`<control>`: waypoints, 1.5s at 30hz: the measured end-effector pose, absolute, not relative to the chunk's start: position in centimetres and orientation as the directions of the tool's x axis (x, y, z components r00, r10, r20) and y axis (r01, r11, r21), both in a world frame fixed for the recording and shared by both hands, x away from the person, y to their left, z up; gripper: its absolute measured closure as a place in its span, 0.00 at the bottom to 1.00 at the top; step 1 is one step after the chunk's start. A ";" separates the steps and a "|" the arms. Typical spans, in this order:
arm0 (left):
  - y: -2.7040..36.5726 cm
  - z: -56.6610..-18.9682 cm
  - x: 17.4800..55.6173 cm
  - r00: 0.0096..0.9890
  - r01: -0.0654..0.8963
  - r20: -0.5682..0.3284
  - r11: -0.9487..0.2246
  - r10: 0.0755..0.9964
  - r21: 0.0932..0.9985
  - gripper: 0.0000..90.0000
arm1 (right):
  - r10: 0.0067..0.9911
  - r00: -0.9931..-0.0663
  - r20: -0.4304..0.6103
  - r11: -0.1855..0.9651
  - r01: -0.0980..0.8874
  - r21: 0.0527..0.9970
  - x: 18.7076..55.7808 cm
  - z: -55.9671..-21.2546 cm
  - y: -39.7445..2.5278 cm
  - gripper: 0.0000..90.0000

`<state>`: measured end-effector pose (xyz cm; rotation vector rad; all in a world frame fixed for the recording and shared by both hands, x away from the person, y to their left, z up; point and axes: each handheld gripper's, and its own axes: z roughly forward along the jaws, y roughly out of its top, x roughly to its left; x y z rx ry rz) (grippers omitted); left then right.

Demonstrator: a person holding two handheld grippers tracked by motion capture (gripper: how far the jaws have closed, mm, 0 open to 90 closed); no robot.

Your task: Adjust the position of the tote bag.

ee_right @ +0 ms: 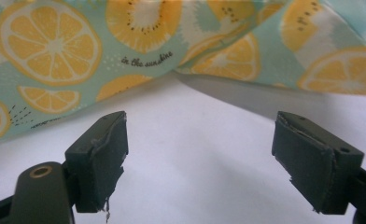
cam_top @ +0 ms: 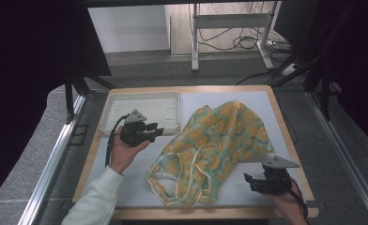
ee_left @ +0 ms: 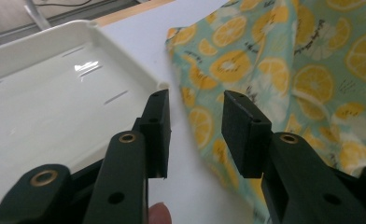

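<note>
Nearest the person, the right claw (cam_top: 249,180) sits low on the tabletop (cam_top: 126,187), its jaws spread wide and empty, with the lemon-print cloth bag (cam_top: 215,140) just ahead of it, hem lifted off the white surface. Further up, the left claw (cam_top: 159,131) is partly open, holding nothing, beside the bag's left edge. Beyond lies the white tray (cam_top: 108,110). The bag runs diagonally between both claws; the right looks nearer.

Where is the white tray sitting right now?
In the high view the white tray sits at the table's far left corner, just left of the lemon-print cloth, with the left gripper hovering over its near edge.
</note>
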<state>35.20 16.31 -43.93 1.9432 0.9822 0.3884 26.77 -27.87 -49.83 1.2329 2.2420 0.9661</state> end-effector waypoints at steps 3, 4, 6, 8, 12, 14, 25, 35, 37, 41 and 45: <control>14.7 -43.8 36.5 0.654 0.483 -0.102 -0.310 0.749 0.819 0.69 | 0.855 -0.518 -0.008 0.353 0.570 0.742 26.6 -49.7 -28.2 0.21; 14.0 -43.9 37.1 0.662 0.481 -0.104 -0.315 0.742 0.818 0.68 | 0.855 -0.518 -0.009 0.354 0.571 0.741 26.6 -49.7 -28.3 0.21; 13.0 -44.2 38.0 0.676 0.482 -0.109 -0.326 0.729 0.813 0.68 | 0.855 -0.519 -0.013 0.360 0.574 0.735 26.7 -49.8 -28.2 0.21; 11.7 -44.6 39.1 0.683 0.491 -0.110 -0.343 0.722 0.801 0.68 | 0.855 -0.518 -0.014 0.362 0.578 0.732 26.8 -50.0 -28.2 0.21; 9.5 -45.8 40.7 0.696 0.518 -0.138 -0.360 0.704 0.776 0.66 | 0.856 -0.516 -0.014 0.362 0.581 0.729 26.9 -50.0 -28.1 0.21; 8.6 -46.2 41.1 0.700 0.522 -0.138 -0.370 0.701 0.769 0.65 | 0.856 -0.517 -0.016 0.365 0.582 0.727 27.0 -50.1 -28.0 0.21; 4.8 -48.8 43.4 0.635 0.593 -0.077 -0.421 0.769 0.686 0.30 | 0.846 -0.533 -0.017 0.381 0.582 0.718 27.6 -50.4 -27.4 0.21; 3.6 -50.2 46.2 0.601 0.643 -0.086 -0.417 0.795 0.643 0.20 | 0.841 -0.540 -0.015 0.387 0.582 0.715 27.8 -50.5 -27.3 0.21; 3.4 -50.3 46.5 0.603 0.645 -0.080 -0.426 0.793 0.634 0.21 | 0.841 -0.541 -0.015 0.387 0.582 0.715 27.7 -50.5 -27.3 0.21; 3.2 -50.9 47.4 0.590 0.663 -0.084 -0.422 0.803 0.618 0.21 | 0.841 -0.540 -0.015 0.387 0.582 0.715 27.7 -50.5 -27.4 0.21; 3.2 -51.3 47.8 0.584 0.678 -0.101 -0.416 0.805 0.606 0.23 | 0.842 -0.539 -0.016 0.387 0.583 0.714 27.7 -50.5 -27.4 0.21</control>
